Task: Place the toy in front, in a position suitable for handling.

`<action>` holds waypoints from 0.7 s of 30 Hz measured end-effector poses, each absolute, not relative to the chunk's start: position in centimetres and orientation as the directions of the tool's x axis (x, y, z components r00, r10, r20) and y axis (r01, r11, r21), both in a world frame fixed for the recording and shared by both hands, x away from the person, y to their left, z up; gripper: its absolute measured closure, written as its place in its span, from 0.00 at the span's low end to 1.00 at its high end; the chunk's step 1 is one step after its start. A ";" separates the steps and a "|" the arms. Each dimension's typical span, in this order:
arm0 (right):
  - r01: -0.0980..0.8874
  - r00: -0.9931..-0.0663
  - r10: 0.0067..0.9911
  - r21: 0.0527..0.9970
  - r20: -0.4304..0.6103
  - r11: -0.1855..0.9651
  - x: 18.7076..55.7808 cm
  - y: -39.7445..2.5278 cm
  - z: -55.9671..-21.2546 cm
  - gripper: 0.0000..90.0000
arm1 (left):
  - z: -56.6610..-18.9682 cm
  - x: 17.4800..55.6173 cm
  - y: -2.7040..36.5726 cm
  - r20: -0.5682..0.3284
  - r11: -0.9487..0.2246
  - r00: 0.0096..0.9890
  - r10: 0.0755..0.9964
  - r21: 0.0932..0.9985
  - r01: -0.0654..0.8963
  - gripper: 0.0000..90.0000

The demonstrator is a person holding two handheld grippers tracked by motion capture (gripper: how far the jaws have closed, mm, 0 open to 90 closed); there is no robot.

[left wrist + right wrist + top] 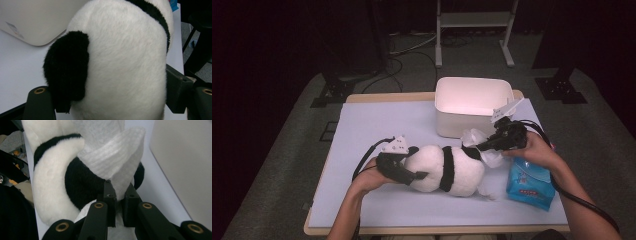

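Wiping works best if the left gripper (pixel 412 172), jaws clamping the plush panda (pixel 447 170), stays steady. Right gripper (pixel 119 195) (pinching a white tissue (pixel 117 162)) should stroke toward 9 o'clock.

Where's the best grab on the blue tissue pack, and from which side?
Grip the tissue pack across its short width, near the front end, coming from above. It lies flat on the table's right edge, and that end is clear. The right claw, pinching a white tissue against the panda plush, likely crowds its rear end.
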State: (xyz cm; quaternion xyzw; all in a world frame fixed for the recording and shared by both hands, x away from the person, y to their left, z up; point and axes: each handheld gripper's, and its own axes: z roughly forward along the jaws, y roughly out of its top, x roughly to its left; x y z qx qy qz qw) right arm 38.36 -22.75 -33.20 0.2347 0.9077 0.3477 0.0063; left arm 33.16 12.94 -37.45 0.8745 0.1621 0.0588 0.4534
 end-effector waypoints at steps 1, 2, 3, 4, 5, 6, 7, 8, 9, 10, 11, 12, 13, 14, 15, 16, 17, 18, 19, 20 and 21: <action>0.422 -0.890 0.430 0.634 0.152 0.648 38.4 -22.7 -33.2 0.92 | -37.4 33.2 12.9 -0.044 -0.536 0.941 0.337 0.812 0.230 0.28; 0.424 -0.889 0.431 0.634 0.155 0.646 38.2 -22.9 -33.3 0.92 | -37.4 33.1 12.9 -0.040 -0.540 0.942 0.334 0.811 0.226 0.28; 0.424 -0.891 0.424 0.637 0.164 0.644 37.9 -23.3 -33.5 0.92 | -37.4 33.1 12.9 -0.039 -0.541 0.942 0.334 0.810 0.226 0.28; 0.424 -0.891 0.424 0.637 0.164 0.644 37.7 -23.3 -33.5 0.92 | -37.4 33.1 12.8 -0.037 -0.542 0.942 0.334 0.810 0.224 0.28; 0.424 -0.891 0.424 0.637 0.164 0.644 37.7 -23.3 -33.5 0.92 | -37.4 33.1 12.8 -0.036 -0.541 0.942 0.334 0.811 0.223 0.28; 0.425 -0.891 0.422 0.637 0.168 0.643 37.7 -23.3 -33.4 0.92 | -37.3 33.0 12.8 -0.036 -0.543 0.943 0.332 0.810 0.222 0.28; 0.422 -0.893 0.419 0.637 0.167 0.645 37.6 -23.3 -33.4 0.92 | -37.3 33.0 12.7 -0.034 -0.545 0.943 0.332 0.809 0.221 0.28; 0.417 -0.895 0.415 0.636 0.164 0.650 37.5 -23.1 -33.1 0.92 | -37.2 33.0 12.7 -0.033 -0.547 0.943 0.332 0.807 0.221 0.28; 0.417 -0.895 0.415 0.636 0.164 0.650 37.5 -23.1 -33.1 0.92 | -37.2 33.0 12.7 -0.033 -0.547 0.943 0.332 0.807 0.221 0.28; 0.411 -0.898 0.408 0.638 0.163 0.651 37.5 -23.0 -33.0 0.92 | -37.2 33.0 12.7 -0.033 -0.547 0.942 0.333 0.807 0.222 0.28; 0.397 -0.907 0.389 0.643 0.164 0.655 37.4 -22.4 -32.5 0.92 | -37.2 33.1 12.7 -0.030 -0.551 0.943 0.332 0.805 0.220 0.28; 0.392 -0.909 0.384 0.643 0.162 0.658 37.3 -22.1 -32.4 0.92 | -37.2 33.1 12.7 -0.030 -0.551 0.943 0.332 0.805 0.220 0.28; 0.392 -0.909 0.384 0.643 0.162 0.658 37.3 -22.1 -32.4 0.92 | -37.2 33.0 12.7 -0.029 -0.551 0.943 0.332 0.805 0.218 0.28; 0.365 -0.922 0.357 0.649 0.151 0.667 37.2 -21.1 -31.9 0.92 | -37.1 33.0 12.6 -0.026 -0.551 0.943 0.332 0.806 0.216 0.28; 0.365 -0.922 0.357 0.649 0.151 0.667 37.2 -21.1 -31.9 0.92 | -37.1 33.0 12.6 -0.026 -0.551 0.943 0.332 0.806 0.216 0.28; 0.358 -0.925 0.351 0.649 0.148 0.671 37.1 -20.8 -31.7 0.92 | -37.0 33.0 12.6 -0.024 -0.553 0.943 0.332 0.804 0.216 0.28; 0.342 -0.931 0.336 0.648 0.139 0.680 37.1 -20.2 -31.5 0.92 | -37.0 33.0 12.6 -0.023 -0.554 0.943 0.332 0.804 0.215 0.28; 0.328 -0.938 0.319 0.644 0.135 0.691 37.0 -19.4 -31.2 0.92 | -37.0 33.0 12.6 -0.021 -0.555 0.943 0.332 0.804 0.213 0.28; 0.328 -0.938 0.319 0.644 0.135 0.691 37.0 -19.4 -31.2 0.92 | -37.0 33.0 12.6 -0.021 -0.555 0.943 0.332 0.804 0.213 0.28; 0.321 -0.941 0.310 0.644 0.134 0.694 37.0 -19.1 -31.1 0.92 | -37.0 33.0 12.5 -0.023 -0.552 0.943 0.333 0.806 0.215 0.28; 0.303 -0.948 0.293 0.636 0.124 0.709 37.0 -18.2 -30.9 0.92 | -37.0 32.9 12.5 -0.025 -0.549 0.942 0.335 0.807 0.216 0.28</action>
